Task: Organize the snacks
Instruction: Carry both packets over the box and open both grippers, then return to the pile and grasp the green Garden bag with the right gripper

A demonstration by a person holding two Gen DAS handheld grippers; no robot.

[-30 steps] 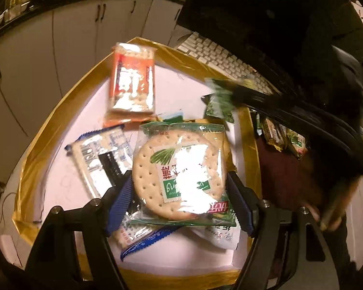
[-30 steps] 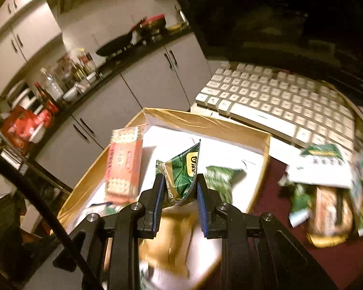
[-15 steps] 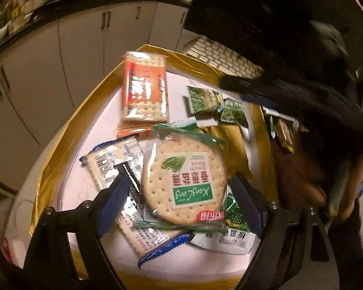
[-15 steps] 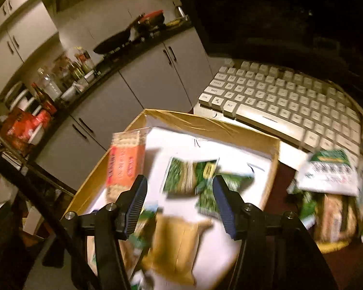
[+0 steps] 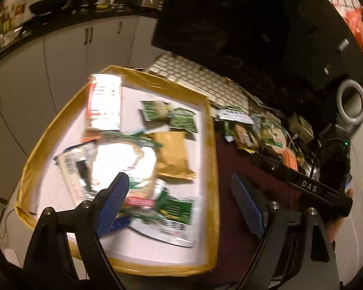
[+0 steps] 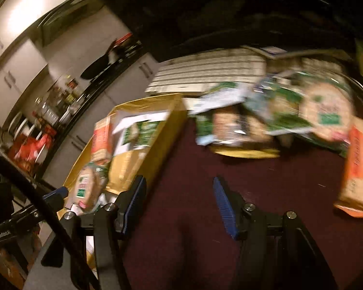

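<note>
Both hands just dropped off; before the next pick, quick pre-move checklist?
1. Left gripper empty, jaws apart: ok.
2. Right gripper empty, jaws just opened: ok.
3. Round cracker pack lying in the box: ok.
4. Small green packets inside the box: ok.
5. Loose snack pile ahead of the right gripper: ok.
6. Which pile packet sits free on top: cannot tell, blurred.
</note>
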